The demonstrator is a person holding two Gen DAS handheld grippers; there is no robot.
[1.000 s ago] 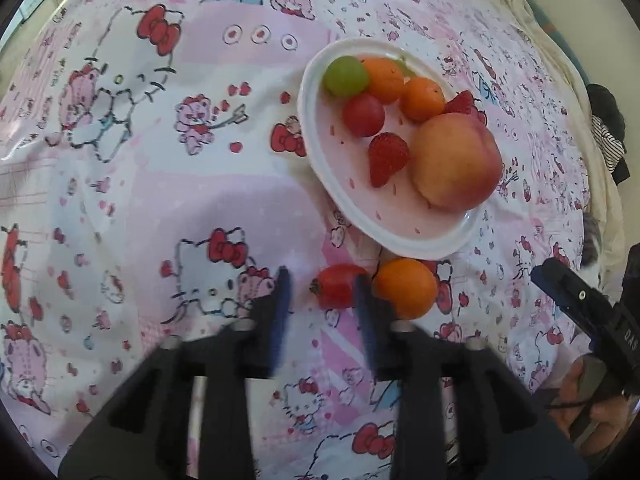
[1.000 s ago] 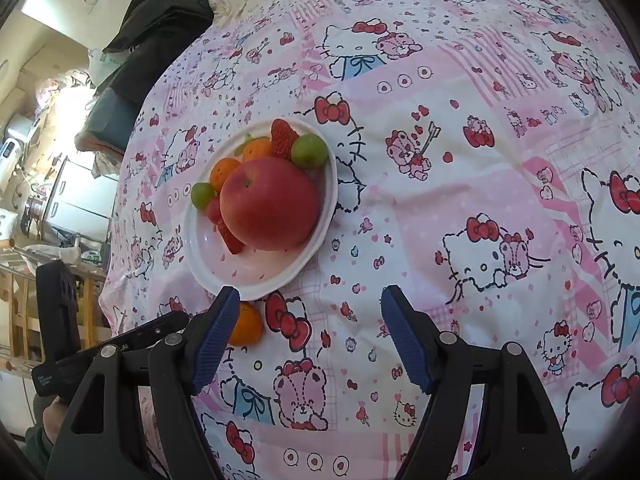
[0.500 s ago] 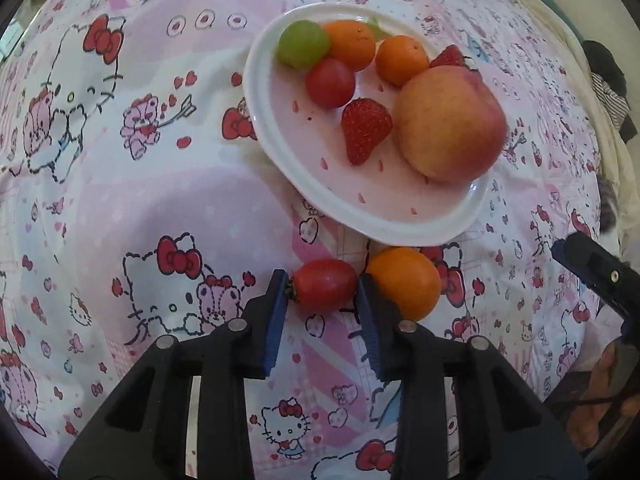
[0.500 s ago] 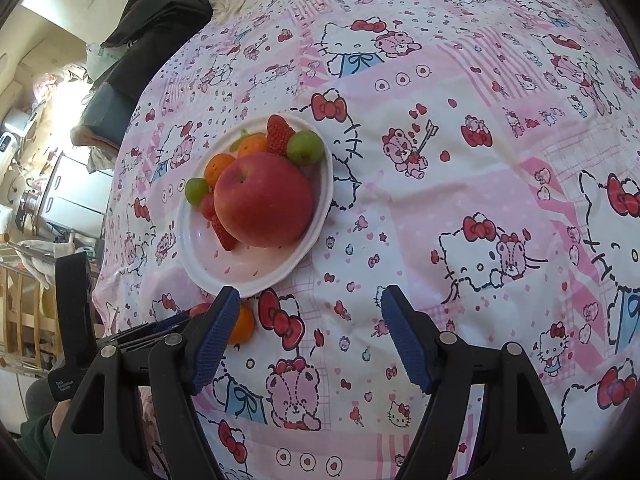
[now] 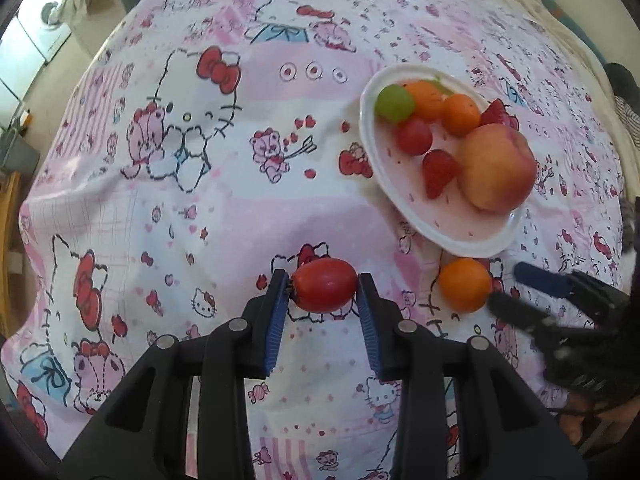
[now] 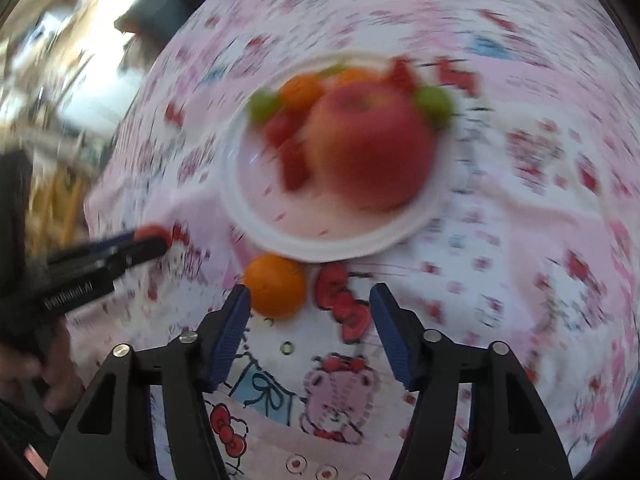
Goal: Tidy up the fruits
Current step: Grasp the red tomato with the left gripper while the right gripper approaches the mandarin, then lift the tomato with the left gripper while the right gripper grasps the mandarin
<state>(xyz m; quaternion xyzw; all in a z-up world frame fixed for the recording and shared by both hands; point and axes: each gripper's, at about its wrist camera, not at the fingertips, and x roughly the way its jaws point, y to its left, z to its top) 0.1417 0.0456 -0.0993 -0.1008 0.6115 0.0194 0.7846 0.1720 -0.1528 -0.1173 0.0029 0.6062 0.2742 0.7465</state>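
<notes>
Left hand-held gripper clamped on tomato; right hand-held gripper apart beside orange. Next I carry tomato onto plate.

Home setting, looking like a bedroom or living area: a pink cartoon-cat printed cloth is covering the whole work surface, a white plate of fruit is sitting on it, dark clothing is lying at the edge, white household furniture is showing behind.
</notes>
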